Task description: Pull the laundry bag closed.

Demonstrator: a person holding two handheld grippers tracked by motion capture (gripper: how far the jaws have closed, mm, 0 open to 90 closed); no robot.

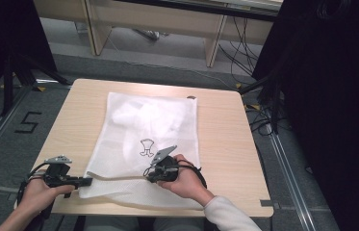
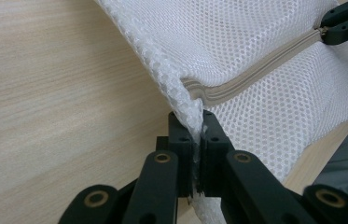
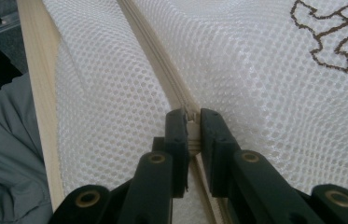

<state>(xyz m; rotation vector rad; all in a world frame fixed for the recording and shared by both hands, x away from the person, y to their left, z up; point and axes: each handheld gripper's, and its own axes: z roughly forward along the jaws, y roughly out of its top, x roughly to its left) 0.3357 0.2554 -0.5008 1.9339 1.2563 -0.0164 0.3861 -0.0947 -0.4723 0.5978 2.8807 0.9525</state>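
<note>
A wooden table (image 1: 225, 139) carries a white mesh laundry bag (image 1: 143, 125), which lies flat with its zipper (image 2: 251, 77) along the near edge. The left gripper (image 2: 198, 140) is clamped on the bag's near-left corner, at the zipper's end. The right gripper (image 3: 191, 133) is pinched on what looks like the zipper pull. To slide it cleanly, hold the corner taut and draw straight along the zipper line, low and steady.
</note>
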